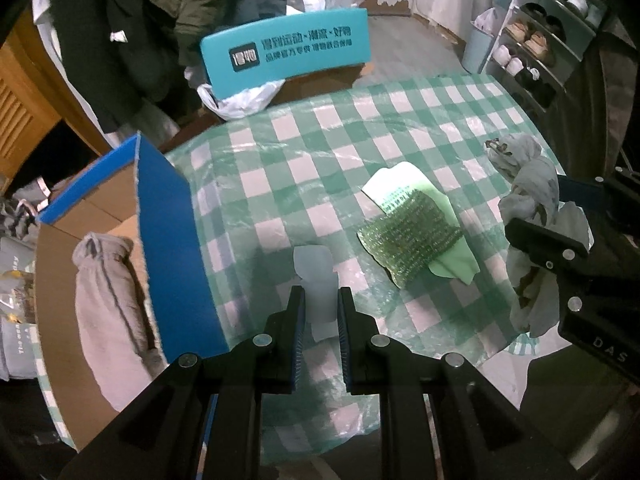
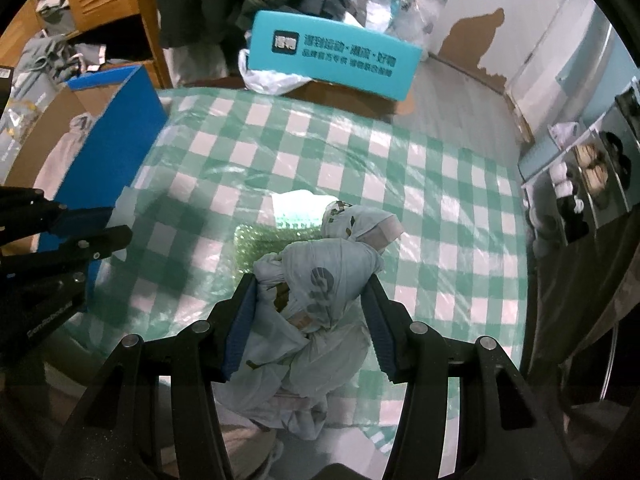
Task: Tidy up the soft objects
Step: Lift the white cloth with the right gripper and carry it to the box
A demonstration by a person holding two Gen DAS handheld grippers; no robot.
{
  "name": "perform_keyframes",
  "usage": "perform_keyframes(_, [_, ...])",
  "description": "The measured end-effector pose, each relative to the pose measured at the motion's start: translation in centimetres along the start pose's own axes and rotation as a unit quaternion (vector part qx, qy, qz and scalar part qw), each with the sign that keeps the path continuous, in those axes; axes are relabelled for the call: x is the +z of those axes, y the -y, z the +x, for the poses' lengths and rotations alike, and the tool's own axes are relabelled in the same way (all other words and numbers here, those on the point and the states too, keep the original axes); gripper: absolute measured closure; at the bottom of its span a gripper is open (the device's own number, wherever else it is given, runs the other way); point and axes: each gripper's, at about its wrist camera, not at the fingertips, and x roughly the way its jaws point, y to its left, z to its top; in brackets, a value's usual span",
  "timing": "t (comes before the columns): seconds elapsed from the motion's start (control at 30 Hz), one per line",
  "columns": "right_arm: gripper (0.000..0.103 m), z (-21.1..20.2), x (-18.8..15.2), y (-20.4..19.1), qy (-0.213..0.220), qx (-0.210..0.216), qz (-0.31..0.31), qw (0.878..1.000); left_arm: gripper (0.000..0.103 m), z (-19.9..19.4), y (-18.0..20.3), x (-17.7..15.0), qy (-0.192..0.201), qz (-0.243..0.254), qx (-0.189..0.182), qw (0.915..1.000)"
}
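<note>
one grey garment [image 1: 108,304] lies in the blue box [image 1: 172,248], the left gripper [image 1: 320,312] pinches a pale cloth [image 1: 316,276], the right gripper [image 2: 308,320] clamps a bundled cloth [image 2: 320,280] above the table [image 2: 440,200], and a green pad [image 1: 416,228] remains.

Dim, cool indoor light, glare on the tablecloth [image 1: 360,128], fisheye-bent dark corners, slightly soft focus.

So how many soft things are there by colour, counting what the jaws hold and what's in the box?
Pale blue-grey: 2, the translucent strip in the left jaws and the knotted cloth bundle in the right jaws.
Green: 1, the cloth with a sparkly mesh band on the checked tablecloth.
Grey: 1, the garment in the blue cardboard box.
Total: 4.
</note>
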Motion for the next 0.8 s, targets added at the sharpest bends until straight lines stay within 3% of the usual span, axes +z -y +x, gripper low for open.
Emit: perform_keyframes(0.8, [0.050, -3.0, 3.1, -3.7, 0.051, 0.028, -0.045, 0.997, 0.088, -3.7, -3.4, -0.6, 0.039, -0.006, 0.036, 0.9985])
